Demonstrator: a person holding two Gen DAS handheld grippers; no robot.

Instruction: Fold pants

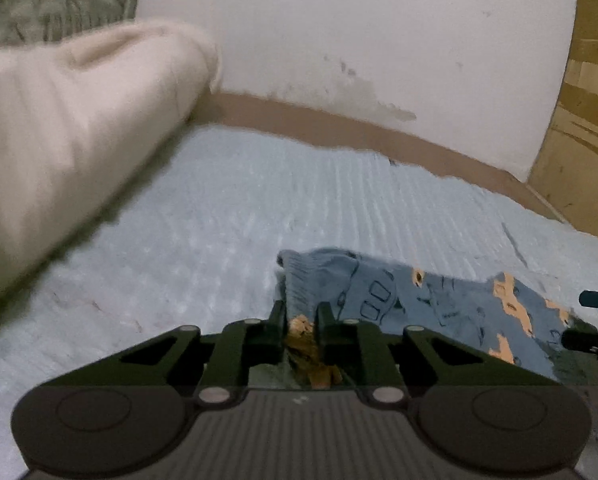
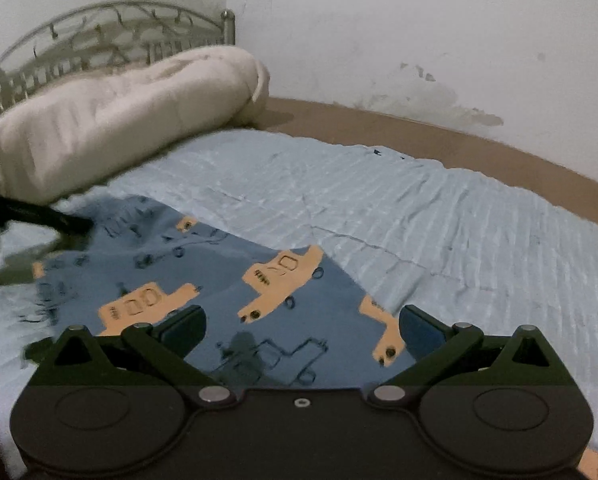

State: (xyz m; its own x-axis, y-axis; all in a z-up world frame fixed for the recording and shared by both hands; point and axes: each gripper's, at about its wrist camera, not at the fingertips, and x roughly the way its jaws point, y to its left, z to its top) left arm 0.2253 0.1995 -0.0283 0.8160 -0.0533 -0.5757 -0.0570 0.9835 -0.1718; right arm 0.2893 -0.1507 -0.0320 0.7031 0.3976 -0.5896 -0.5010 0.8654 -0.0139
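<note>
Pants (image 2: 219, 280): blue child's pair printed with orange and outline vehicles. Spread on the bed over the pale blue sheet (image 2: 439, 220), toward the near edge. Ribbed cuff or waistband end (image 1: 299, 276) rises off the sheet in the left wrist view.

Left gripper (image 1: 301, 320): jaws drawn nearly together, with a fold of the pants pinched between them; orange print shows in the narrow gap. In the right wrist view it appears as a dark, blurred arm (image 2: 39, 216) at the far-left end of the pants.

Right gripper (image 2: 301, 326): jaws spread wide, holding nothing. It hangs just over the near part of the pants, with the cloth showing between the fingers (image 2: 423, 330). From the left wrist view only its dark tips (image 1: 597, 300) show, at the right edge, beside the pants.

Sheet: ribbed, lightly creased, covers most of the brown mattress (image 2: 459, 148), whose bare strip runs along the wall.

Bolster (image 2: 119, 120): cream, long, lying across the head of the bed, well apart from the pants.

Headboard (image 2: 99, 36): grey metal, arched, behind the bolster.

Wall (image 2: 419, 32): white, stained and flaking low down.

Wooden panel (image 1: 587, 120): right of the wall, at the foot end.
</note>
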